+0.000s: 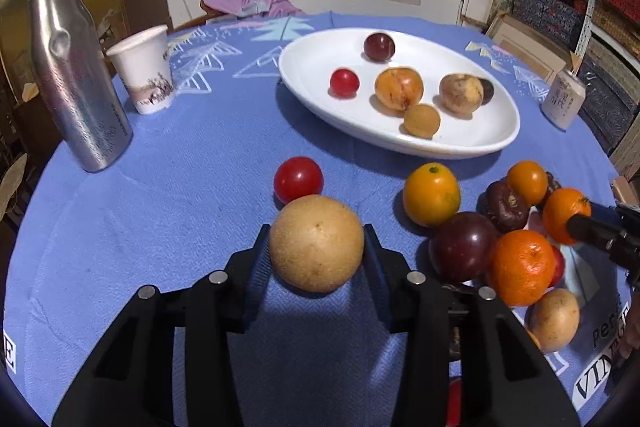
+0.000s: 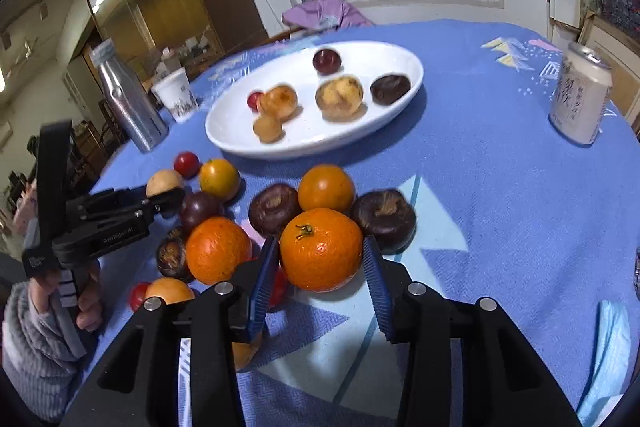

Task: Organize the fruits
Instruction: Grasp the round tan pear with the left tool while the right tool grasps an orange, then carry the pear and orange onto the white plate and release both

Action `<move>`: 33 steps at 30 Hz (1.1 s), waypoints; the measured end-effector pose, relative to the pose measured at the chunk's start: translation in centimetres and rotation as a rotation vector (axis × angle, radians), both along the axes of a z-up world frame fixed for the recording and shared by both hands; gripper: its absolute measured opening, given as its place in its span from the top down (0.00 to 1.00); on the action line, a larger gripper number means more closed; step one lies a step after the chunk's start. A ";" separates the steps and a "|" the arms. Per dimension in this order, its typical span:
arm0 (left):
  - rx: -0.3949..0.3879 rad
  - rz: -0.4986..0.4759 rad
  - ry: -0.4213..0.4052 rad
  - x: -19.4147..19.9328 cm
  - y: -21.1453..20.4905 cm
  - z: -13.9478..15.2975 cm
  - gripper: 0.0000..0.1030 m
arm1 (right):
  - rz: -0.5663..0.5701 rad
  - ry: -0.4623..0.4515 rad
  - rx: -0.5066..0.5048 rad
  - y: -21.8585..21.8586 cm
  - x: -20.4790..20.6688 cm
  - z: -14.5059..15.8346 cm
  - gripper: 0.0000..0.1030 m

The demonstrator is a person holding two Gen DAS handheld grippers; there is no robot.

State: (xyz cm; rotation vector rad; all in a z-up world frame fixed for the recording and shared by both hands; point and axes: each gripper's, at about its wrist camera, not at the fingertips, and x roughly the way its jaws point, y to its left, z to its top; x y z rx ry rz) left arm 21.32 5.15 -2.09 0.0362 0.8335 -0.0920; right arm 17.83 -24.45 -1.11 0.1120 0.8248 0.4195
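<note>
Fruits: loose ones lie in a cluster on the blue tablecloth (image 1: 160, 219), and several more already sit on the white plate (image 1: 496, 139) beyond both grippers' fingertips, so the sorting looks partly done.
Bottle and cup: a dented metal bottle (image 1: 76, 75) and a paper cup (image 1: 146, 69) stand far left of the left gripper's fingers, well apart from the fruit and not in the way.
Left gripper (image 1: 316, 247): its two fingers stand on either side of a tan round fruit (image 1: 316, 247), both pads seemingly touching its skin; I judge it clamped on the fruit, taken across the widest part so it cannot roll out.
Red tomato (image 1: 298, 179): just beyond the tan fruit, past the fingertips, touching or nearly touching it; it could be nudged when the fruit is lifted.
Yellow-orange fruit (image 1: 431, 194): ahead and right of the left fingers, at the edge of the pile.
Pile: dark purple fruits and oranges crowd together right of the left fingers, so each pick needs a clear side to enter.
Right gripper (image 2: 322, 259): its blue ridged pads bracket a stemmed orange (image 2: 321, 253); the left pad appears to touch, the right shows a thin gap, so whether it is truly pinched I cannot tell.
Neighbours: an orange (image 2: 218, 249) sits outside the left finger and a dark fruit (image 2: 383, 215) just beyond the right fingertip.
Can: a pale drink can (image 2: 580, 99) stands far right, beyond the fingers.
Next, as judged: carry both fruits forward to the plate.
</note>
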 end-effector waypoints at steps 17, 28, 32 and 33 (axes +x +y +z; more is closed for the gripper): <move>-0.090 0.049 -0.141 7.8 -2.0 9.2 0.58 | -0.095 -0.135 0.157 -1.1 8.5 8.4 0.58; -0.107 0.072 -0.007 16.9 -1.1 3.2 0.58 | -0.109 -0.014 0.072 2.6 18.5 1.8 0.58; -0.124 0.050 0.024 18.0 -1.2 2.1 0.57 | -0.105 0.005 0.047 3.1 19.5 1.0 0.56; -0.121 0.048 0.026 18.1 -1.2 1.9 0.57 | -0.110 0.011 0.052 3.0 19.5 0.9 0.56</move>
